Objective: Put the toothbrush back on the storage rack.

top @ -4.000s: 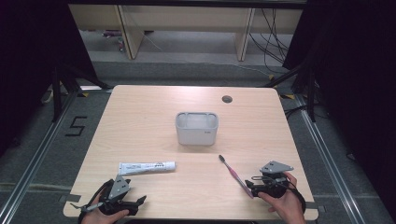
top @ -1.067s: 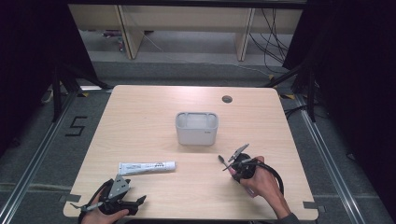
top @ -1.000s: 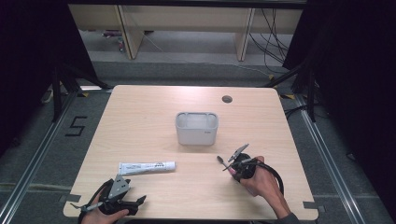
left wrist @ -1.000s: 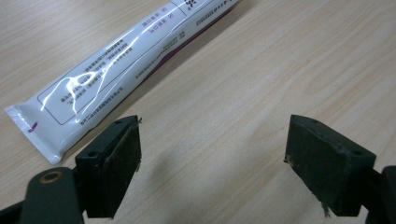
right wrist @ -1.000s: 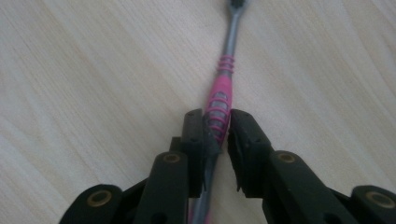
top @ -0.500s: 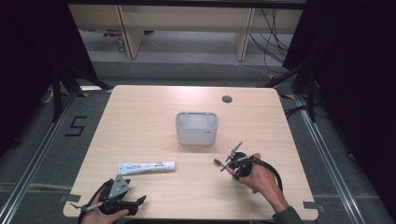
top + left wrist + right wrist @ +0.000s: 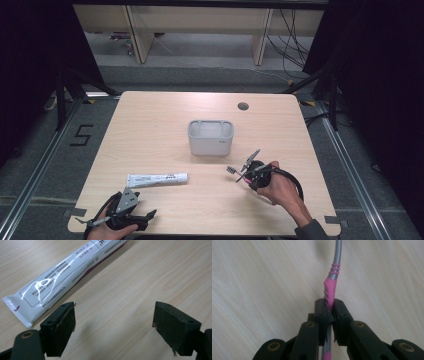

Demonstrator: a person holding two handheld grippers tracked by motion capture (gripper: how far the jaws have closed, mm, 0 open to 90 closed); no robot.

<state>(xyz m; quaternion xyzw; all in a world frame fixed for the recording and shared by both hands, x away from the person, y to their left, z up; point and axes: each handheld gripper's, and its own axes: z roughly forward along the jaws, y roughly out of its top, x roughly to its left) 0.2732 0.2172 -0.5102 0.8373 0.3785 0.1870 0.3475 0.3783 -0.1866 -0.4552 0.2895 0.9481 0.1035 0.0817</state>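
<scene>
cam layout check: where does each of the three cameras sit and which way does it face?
High view: fixed above the person's side, looking forward and down on the table; both hands enter from the bottom, left gripper, right gripper, grey bin.
Left gripper view: rides the left gripper, looks along open jaws at the table and toothpaste tube.
Right gripper view: rides the right gripper, jaws clamping the toothbrush.
Shared: the tube and toothbrush appear in the high view too.
</scene>
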